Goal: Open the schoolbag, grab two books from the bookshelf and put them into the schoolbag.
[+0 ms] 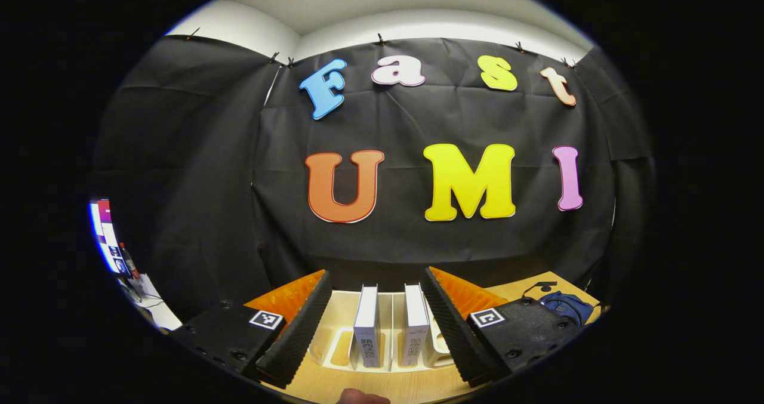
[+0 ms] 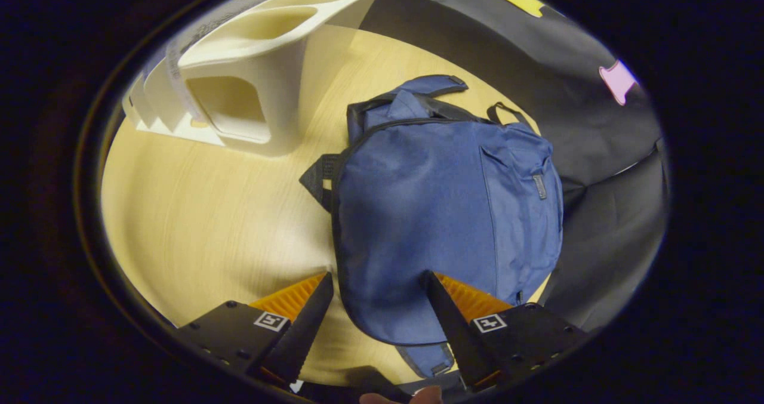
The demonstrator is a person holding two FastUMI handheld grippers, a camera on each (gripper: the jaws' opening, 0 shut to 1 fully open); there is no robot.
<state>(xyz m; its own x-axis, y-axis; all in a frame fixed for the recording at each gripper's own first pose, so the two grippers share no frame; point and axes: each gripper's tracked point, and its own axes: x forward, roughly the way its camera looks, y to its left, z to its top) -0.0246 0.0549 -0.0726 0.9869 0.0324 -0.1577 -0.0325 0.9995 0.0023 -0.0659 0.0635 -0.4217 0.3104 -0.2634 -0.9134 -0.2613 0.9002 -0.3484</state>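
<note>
Wooden table [image 2: 197, 213] is bearing a closed blue schoolbag [image 2: 441, 213] beside a bookshelf [image 1: 388, 326] holding 2 books [image 1: 366, 326]; left gripper [image 1: 377, 284] and right gripper [image 2: 377, 284] are both gaping wide, gripping nothing.

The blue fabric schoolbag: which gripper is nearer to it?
Right. The right gripper hovers open directly over the blue fabric schoolbag; the left gripper faces the cream bookshelf, with the bag off to its side.
</note>
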